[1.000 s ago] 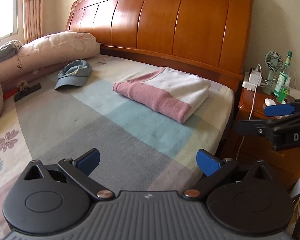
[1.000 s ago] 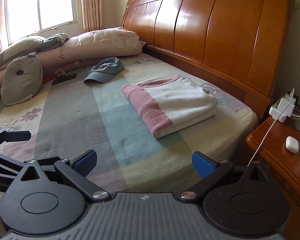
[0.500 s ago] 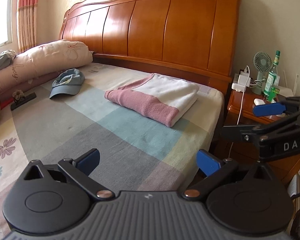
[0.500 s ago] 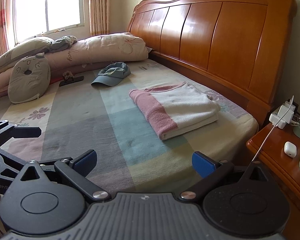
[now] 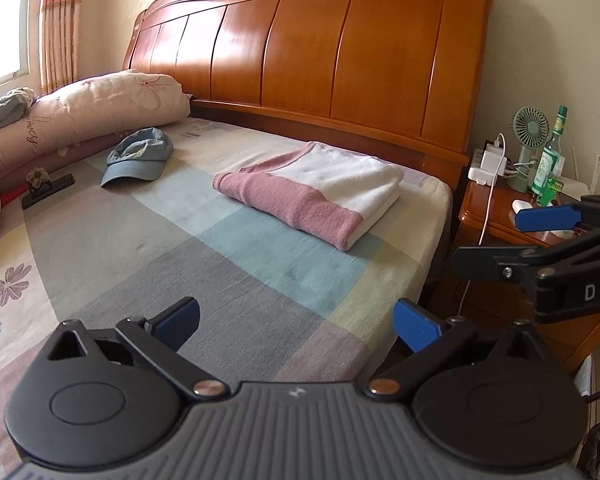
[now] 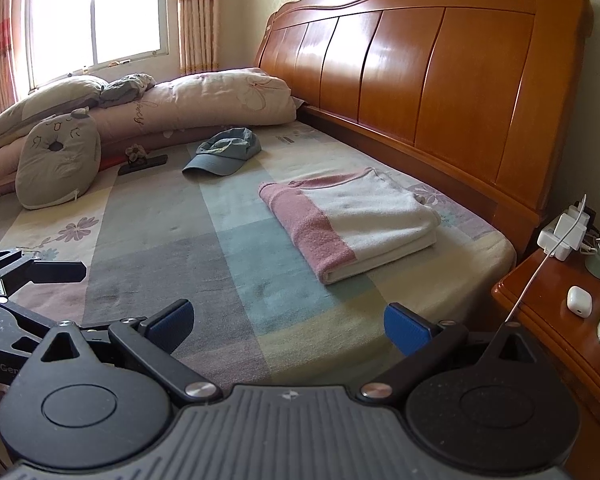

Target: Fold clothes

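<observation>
The left gripper [image 5: 296,320] fills the bottom of its own view with both blue-tipped fingers spread wide and nothing between them. The right gripper [image 6: 290,320] sits the same way at the bottom of its view, fingers apart and empty. Both hang over the near edge of the bed [image 5: 240,280], clear of the cloth.

The folded garment [image 5: 316,188], pink and white, lies flat in the middle of the left view and right of centre in the right view, on the striped bedsheet [image 6: 236,264] near the wooden headboard [image 6: 440,80]. Its long axis runs from the upper left of the frame down to the lower right in the left view. The pink band is along the near left side and the white part faces the headboard. The folded edges stack at its lower right corner.

A blue cap [image 5: 138,158] rests on the sheet to the upper left of the garment, well apart from it. Rolled quilts [image 6: 204,98] and a grey cushion [image 6: 58,160] line the left side of the bed.

The nightstand [image 5: 496,212] at the right carries a small fan [image 5: 530,136], a green bottle [image 5: 550,156] and a white charger [image 5: 492,160]; it is cut off by the frame edge. A small dark object [image 5: 48,192] beside the quilts is too small to make out.
</observation>
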A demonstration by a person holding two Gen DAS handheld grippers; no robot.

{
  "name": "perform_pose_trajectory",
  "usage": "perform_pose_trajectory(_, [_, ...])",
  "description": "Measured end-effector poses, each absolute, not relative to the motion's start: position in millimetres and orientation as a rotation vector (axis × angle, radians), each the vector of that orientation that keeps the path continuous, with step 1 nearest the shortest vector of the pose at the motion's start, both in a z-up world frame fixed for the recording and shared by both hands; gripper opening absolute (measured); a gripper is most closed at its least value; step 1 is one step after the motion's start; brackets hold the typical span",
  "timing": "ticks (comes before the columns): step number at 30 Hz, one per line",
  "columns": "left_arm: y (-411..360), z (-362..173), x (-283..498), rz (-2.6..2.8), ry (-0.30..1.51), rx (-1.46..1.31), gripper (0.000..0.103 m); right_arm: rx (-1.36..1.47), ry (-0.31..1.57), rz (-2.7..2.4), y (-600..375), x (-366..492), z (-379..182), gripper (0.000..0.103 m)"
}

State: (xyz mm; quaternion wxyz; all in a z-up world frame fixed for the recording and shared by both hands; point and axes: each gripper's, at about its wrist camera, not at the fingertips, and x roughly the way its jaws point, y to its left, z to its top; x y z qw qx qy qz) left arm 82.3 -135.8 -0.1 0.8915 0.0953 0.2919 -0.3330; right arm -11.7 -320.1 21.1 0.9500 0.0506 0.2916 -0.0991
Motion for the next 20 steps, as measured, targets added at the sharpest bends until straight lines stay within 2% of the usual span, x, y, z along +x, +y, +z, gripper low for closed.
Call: perform_pose_trajectory(20, [-139.3, -4.6, 88.8, -0.684, 0.625, 0.199, 0.102, 0.108, 0.589, -0.2, -321.0, -10.5, 21.3, 0.103])
